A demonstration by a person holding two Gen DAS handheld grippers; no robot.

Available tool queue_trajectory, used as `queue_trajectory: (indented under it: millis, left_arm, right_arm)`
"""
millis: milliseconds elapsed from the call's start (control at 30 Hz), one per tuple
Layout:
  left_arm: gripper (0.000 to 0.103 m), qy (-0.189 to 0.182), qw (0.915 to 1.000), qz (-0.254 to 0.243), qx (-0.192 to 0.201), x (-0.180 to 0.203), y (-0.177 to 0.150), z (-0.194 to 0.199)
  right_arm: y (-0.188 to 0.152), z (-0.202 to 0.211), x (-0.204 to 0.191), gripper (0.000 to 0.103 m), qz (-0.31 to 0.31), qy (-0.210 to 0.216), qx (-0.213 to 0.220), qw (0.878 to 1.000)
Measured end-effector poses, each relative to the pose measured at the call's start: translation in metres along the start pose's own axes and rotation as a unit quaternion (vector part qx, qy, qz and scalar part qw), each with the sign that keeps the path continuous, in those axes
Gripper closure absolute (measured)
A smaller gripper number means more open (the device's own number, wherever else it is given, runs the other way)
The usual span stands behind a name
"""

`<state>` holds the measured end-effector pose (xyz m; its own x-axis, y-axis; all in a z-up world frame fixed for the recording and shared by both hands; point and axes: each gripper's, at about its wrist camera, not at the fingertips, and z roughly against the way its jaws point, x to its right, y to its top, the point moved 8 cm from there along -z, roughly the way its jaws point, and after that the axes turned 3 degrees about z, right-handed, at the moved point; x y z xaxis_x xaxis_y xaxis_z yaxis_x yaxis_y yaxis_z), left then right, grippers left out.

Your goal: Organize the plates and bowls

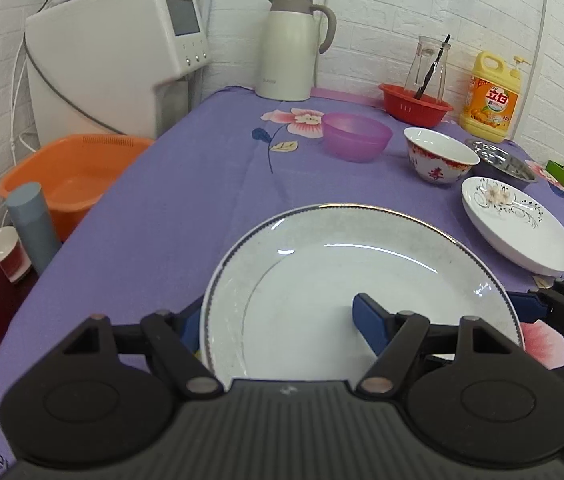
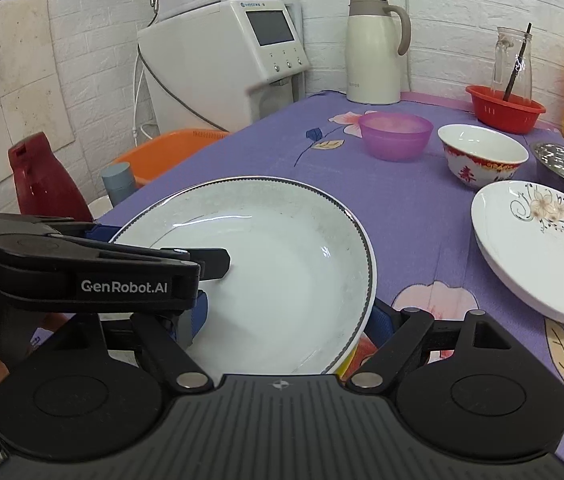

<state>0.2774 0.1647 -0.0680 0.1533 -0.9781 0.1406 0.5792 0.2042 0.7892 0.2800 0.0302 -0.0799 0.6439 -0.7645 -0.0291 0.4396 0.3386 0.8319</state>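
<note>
Your left gripper (image 1: pixel 278 320) and right gripper (image 2: pixel 286 316) each clamp the grey-rimmed plate's (image 1: pixel 362 264) rim at the table's near edge, sharing its weight for stacking.

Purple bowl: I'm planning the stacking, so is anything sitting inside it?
No, the purple bowl shows only its bare translucent inside in the right wrist view.

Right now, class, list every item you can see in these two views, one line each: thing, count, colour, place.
Rimmed plate: 1, white, near, gripped by both grippers
Floral plate: 1, white, right
Patterned bowl: 1, white-red, centre
Plastic bowl: 1, purple, centre
Steel bowl: 1, silver, right
Basket: 1, red, back
Kettle: 1, cream, back
Detergent bottle: 1, yellow, back right
Basin: 1, orange, beside table
Left gripper: plate's left rim
Right gripper: plate's right rim
</note>
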Motion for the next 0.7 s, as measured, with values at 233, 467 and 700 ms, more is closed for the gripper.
queue_trajectory:
  millis: [233,467,700]
  left_arm:
    - [0.029,0.001,1.0000,-0.004,0.009,0.000,-0.008,-0.003]
    - [0.013,0.029,0.9957,-0.058,0.066,0.012,0.008,0.015]
    - [0.005,-0.022,0.9962,-0.007,0.084,0.027,0.036,0.026]
  right_arm:
    - [-0.005,-0.005,-0.002,0.000,0.042,-0.026,-0.002,0.999]
    - [-0.011,-0.009,0.002,0.000,0.036,-0.012,-0.018,0.999]
    - [0.013,0.035,0.056,0.000,-0.057,-0.035,0.067,0.995]
